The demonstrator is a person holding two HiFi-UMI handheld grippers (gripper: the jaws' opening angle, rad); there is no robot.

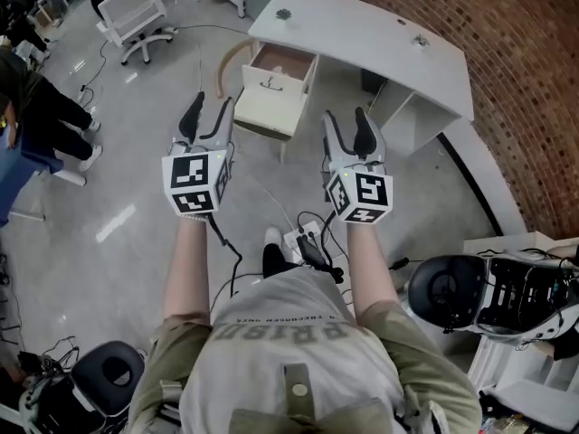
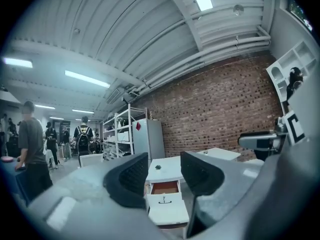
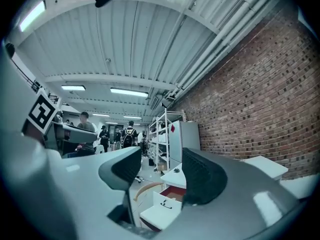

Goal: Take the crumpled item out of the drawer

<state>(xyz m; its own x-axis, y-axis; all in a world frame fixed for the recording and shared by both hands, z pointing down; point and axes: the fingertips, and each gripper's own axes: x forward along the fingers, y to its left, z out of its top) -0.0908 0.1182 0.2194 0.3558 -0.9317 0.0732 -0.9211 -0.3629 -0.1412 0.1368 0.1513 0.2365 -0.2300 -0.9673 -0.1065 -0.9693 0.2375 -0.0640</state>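
Left tool (image 1: 209, 107) and right tool (image 1: 346, 120), agape, seemingly well short of drawer (image 1: 269, 98).

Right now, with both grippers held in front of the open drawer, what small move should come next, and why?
Probably carry the right gripper forward toward the drawer. Both it and the left gripper stand open and empty, short of the drawer, which is already pulled out; its contents can't be made out from here.

My left gripper (image 1: 208, 108): grey shell, black jaws, marker cube.
My right gripper (image 1: 346, 120): alike.
My shirt (image 1: 289, 328): grey, lettered.
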